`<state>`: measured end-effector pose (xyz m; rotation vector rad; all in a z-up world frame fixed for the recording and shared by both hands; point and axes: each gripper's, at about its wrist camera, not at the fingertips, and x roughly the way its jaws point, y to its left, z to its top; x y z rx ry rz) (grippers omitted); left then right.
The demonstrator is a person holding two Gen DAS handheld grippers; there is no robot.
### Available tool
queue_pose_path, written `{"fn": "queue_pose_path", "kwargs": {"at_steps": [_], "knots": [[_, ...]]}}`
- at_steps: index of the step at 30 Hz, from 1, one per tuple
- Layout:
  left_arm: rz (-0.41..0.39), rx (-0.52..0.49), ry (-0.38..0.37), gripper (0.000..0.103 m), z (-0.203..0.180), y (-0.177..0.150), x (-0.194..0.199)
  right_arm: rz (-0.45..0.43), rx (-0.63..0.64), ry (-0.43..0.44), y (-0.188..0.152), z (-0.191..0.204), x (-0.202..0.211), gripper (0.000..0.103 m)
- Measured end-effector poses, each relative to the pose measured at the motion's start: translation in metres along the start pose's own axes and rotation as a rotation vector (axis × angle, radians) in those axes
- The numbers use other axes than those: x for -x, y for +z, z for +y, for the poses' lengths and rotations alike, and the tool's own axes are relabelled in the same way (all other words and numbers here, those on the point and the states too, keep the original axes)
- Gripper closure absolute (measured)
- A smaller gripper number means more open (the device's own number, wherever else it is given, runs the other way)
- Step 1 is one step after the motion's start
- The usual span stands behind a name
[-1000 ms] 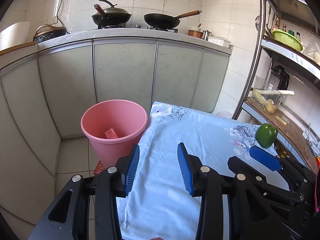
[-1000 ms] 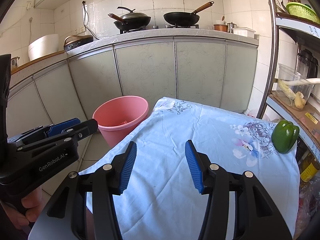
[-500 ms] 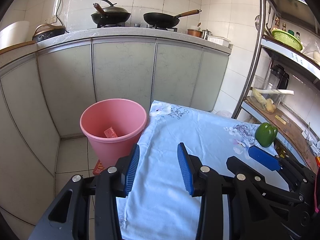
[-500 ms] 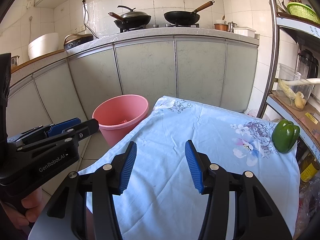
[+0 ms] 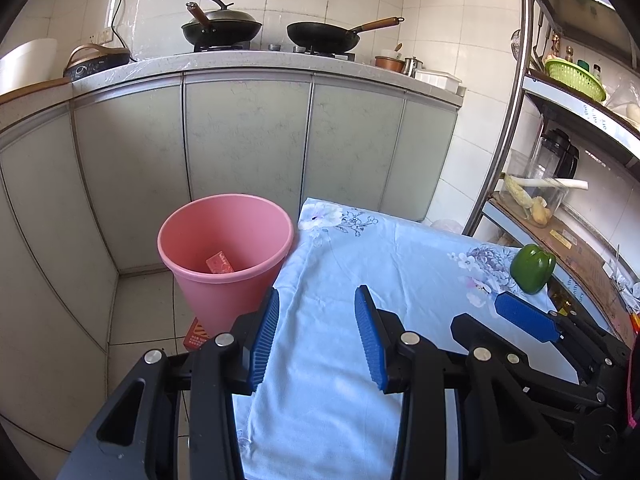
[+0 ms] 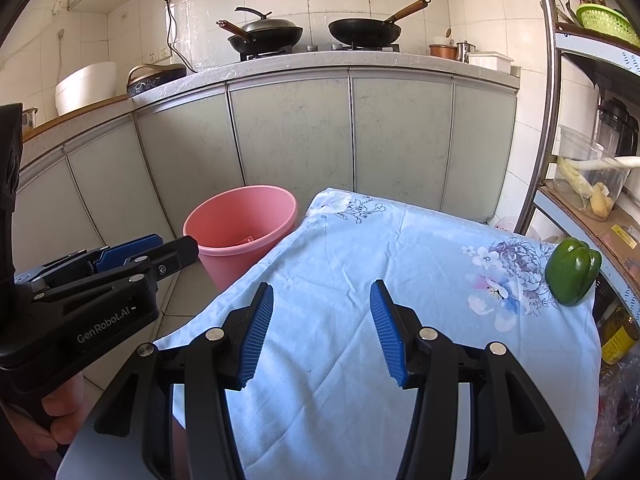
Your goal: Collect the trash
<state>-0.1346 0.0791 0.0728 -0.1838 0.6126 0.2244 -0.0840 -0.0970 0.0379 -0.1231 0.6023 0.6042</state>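
Left gripper (image 5: 316, 334) and right gripper (image 6: 322, 330) both hovering half-open, holding nothing, over blue floral-cloth bench (image 5: 360, 264); red trash packet (image 5: 219, 262) lying inside round pink plastic bin (image 5: 188, 228) beside bench

Two black grippers with blue pads

The left gripper (image 5: 316, 340) and right gripper (image 6: 322, 328) have black plastic arms, ridged blue pads (image 6: 258, 334) and round silver screws (image 6: 215, 334). White letters "GenRobot.AI" (image 6: 105, 327) sit at the frame's left.
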Motion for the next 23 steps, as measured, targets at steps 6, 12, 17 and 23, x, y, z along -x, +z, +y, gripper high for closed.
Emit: {"fn": "queue_pose_path", "kwargs": {"at_steps": [6, 12, 17, 23], "knots": [[0.008, 0.000, -0.006, 0.064, 0.000, -0.001, -0.005, 0.010, 0.001, 0.003, 0.000, 0.000, -0.004, 0.052], [0.021, 0.003, -0.019, 0.064, 0.001, -0.001, -0.012, 0.020, 0.000, 0.005, 0.000, 0.000, -0.009, 0.052], [0.031, 0.005, -0.018, 0.064, 0.002, -0.001, -0.017, 0.030, -0.009, 0.003, -0.001, -0.003, -0.013, 0.052], [0.044, -0.003, -0.018, 0.064, 0.001, 0.001, -0.024, 0.043, -0.019, -0.001, -0.001, -0.007, -0.019, 0.052]]}}
